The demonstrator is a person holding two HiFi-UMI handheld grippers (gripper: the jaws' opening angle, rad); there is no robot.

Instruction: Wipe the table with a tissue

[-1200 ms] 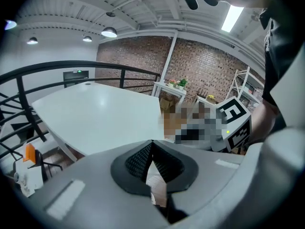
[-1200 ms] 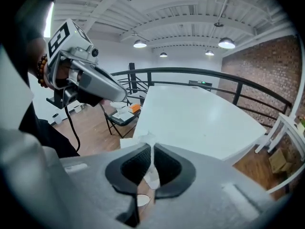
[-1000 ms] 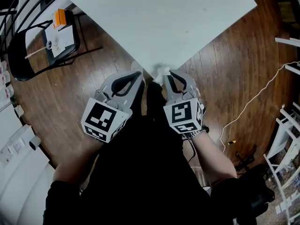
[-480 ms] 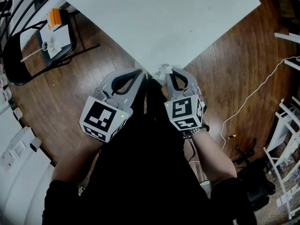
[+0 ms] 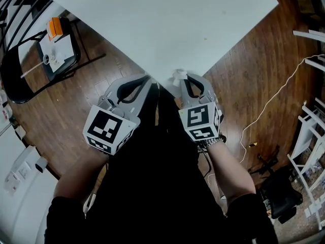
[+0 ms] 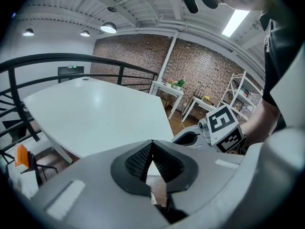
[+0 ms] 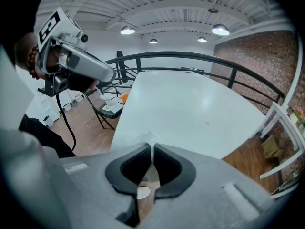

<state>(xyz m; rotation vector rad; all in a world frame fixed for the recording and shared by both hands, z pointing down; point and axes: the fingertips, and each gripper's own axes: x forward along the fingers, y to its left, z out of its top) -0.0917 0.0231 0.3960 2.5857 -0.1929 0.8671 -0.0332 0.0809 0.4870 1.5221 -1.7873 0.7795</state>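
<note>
Head view: white desk (image 5: 167, 24) over dark wood floor (image 5: 61, 111), its near corner pointing at me. Folding chair (image 5: 20, 80) with papers stands off the desk's left edge, white cable (image 5: 277, 103) lies on the floor at right. My left tool (image 5: 149, 81) and right tool (image 5: 183, 80) sit side by side at that corner. The tissue (image 5: 177, 75) is a small white tuft at the right tool's tip, at the desk's corner.

Left gripper view: left tool (image 6: 152, 144) jaws together at the tips, nothing in them. Bare desk top ahead, black railing (image 6: 71, 58) and brick wall (image 6: 200, 70) beyond.

Right gripper view: right tool (image 7: 151, 149) clamped on the tissue (image 7: 147, 138), which pokes above the tips. Wide bare desk ahead, one yellow speck (image 7: 207, 123) on it.
</note>
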